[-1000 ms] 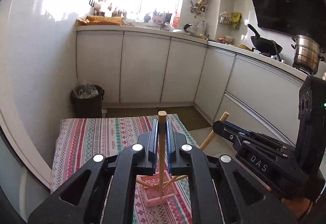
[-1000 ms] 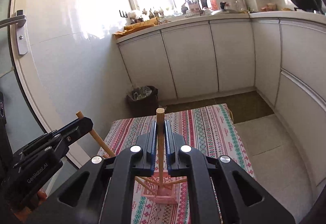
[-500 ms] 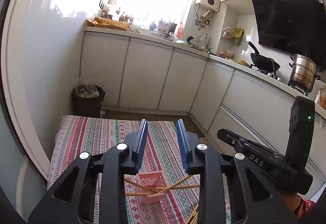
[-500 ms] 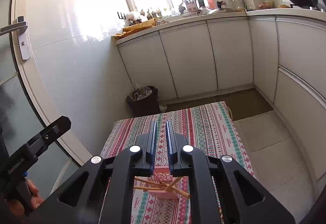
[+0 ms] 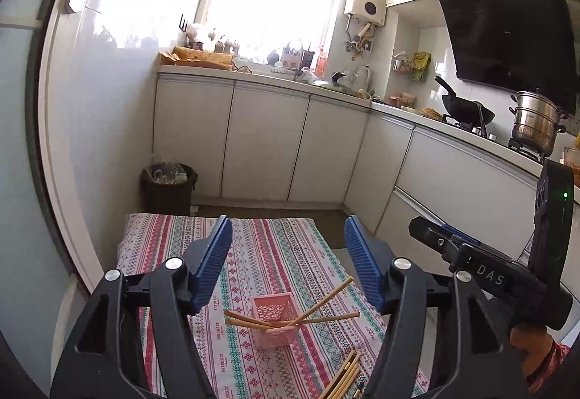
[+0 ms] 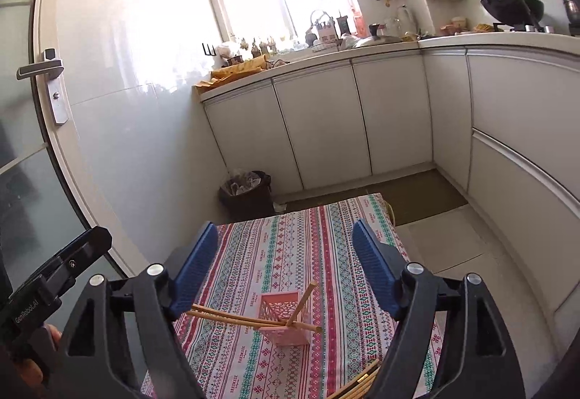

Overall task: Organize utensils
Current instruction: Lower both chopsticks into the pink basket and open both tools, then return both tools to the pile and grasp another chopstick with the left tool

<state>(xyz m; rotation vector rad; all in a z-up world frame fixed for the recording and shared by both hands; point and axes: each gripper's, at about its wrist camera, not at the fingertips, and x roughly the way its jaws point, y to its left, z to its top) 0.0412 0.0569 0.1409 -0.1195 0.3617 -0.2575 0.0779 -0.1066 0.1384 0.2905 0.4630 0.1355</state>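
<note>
Chopsticks (image 5: 290,321) lie crossed in and over a small pink basket (image 5: 272,323) on the striped-cloth surface (image 5: 261,254), near-centre, sticking out both left and right of the rim; one leans up toward the far right. Same basket (image 6: 284,317) and crossed sticks (image 6: 250,319) show in the right wrist view, on the cloth-covered surface (image 6: 290,246). Loose bundle of more chopsticks (image 5: 342,377) lies on the cloth at the near edge, right of the basket, partly hidden by the finger; also seen at near right in the other view (image 6: 362,382).

Left hand-held gripper (image 5: 288,265): jaws wide apart and opening, blue pads bare, nothing between them, holding nothing. It is raised above the basket, well apart from it. Right hand-held gripper (image 6: 286,265): jaws wide and opening, nothing between the pads, holding nothing, likewise above the basket.

Right hand-held gripper body also shows at right of the left wrist view (image 5: 482,272), with a bit of a person's hand below it. Left one shows at the far left of the right wrist view (image 6: 54,275).

Background: white cabinets (image 5: 264,145), dark bin (image 5: 168,187) on the floor past the far left corner of the surface, wok (image 5: 465,109) and steel pot (image 5: 536,123) at far right.
</note>
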